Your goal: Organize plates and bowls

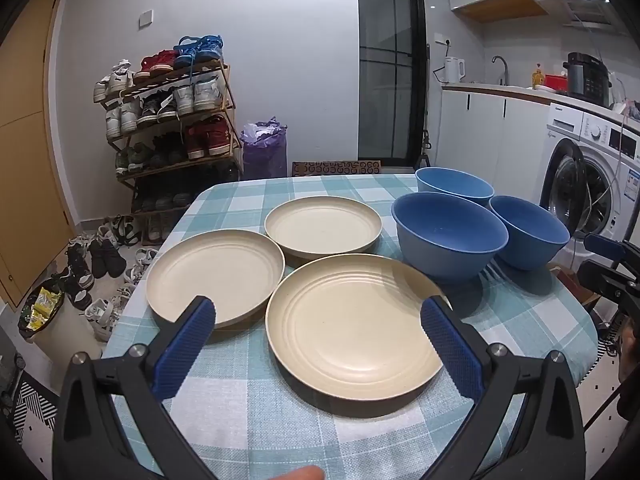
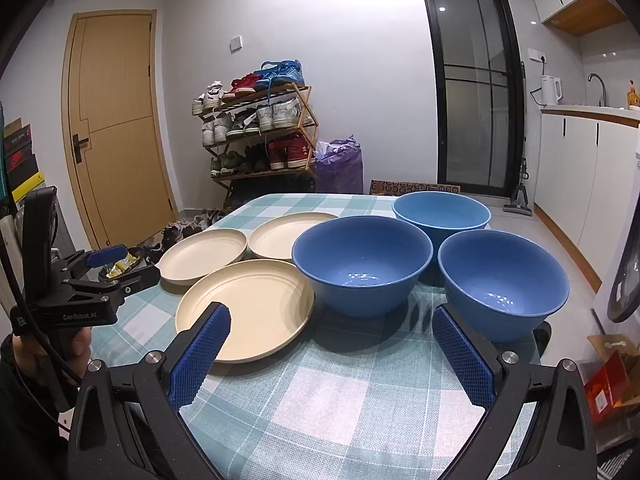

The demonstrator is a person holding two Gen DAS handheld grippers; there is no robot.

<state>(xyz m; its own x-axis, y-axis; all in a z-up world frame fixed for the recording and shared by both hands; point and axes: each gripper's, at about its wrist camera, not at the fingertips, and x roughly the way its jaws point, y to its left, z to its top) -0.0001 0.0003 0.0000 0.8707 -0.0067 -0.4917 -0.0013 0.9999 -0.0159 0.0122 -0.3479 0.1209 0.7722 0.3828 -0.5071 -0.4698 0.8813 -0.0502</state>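
A small table covered with a teal-and-white checked cloth point(image 1: 248, 412) carries three round cream plates with ribbed rims and three deep blue bowls, none of them stacked. In the left wrist view, the nearest cream plate point(image 1: 356, 332) lies directly ahead of the left gripper point(image 1: 318, 314), whose blue ridged pads stand wide apart with nothing between them; the left pad hangs over the near edge of the left cream plate point(image 1: 214, 270) and the right pad over the near plate's right rim, though whether either touches cannot be told. The far cream plate point(image 1: 322, 227) sits behind the other two, close to both. To the right of the plates the three bowls cluster together: the large blue bowl point(image 1: 448, 236) nearest the plates, the far blue bowl point(image 1: 454, 186) behind it, and the right blue bowl point(image 1: 528, 232) by the table's right edge. In the right wrist view, the right gripper point(image 2: 332, 318) is also spread fully open and empty, held above the bare cloth in front of the large bowl and the right bowl. A hand point(image 2: 76, 350) grips the left tool's handle at that view's left edge. A wooden shoe rack point(image 1: 172, 120) full of shoes stands against the far wall.
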